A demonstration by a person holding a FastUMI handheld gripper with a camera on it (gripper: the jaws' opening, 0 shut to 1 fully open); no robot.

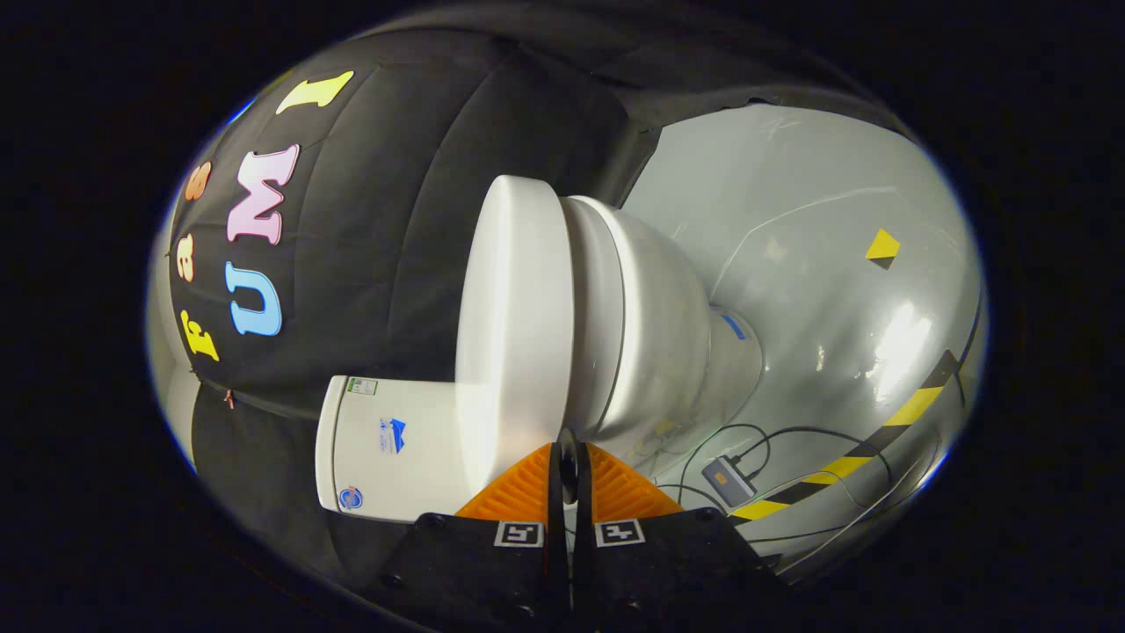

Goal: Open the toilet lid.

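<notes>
The view is rolled on its side. A white toilet stands on the grey floor, its lid [514, 325] lying flat down on the seat and bowl [659, 343]. The white tank [387, 448] stands behind the lid, against the black cloth wall. My gripper [568, 450] is shut, the two fingers pressed together with nothing visible between them. The fingertips sit right at the toilet's side edge, at the seam where the lid meets the seat. Whether they touch the lid I cannot tell.
A glossy grey floor [817, 264] spreads beyond the bowl. On it lie black cables [791, 435], a small grey box [728, 480] and a yellow-black tape stripe [879, 440]. A yellow-black marker [881, 248] is stuck farther off.
</notes>
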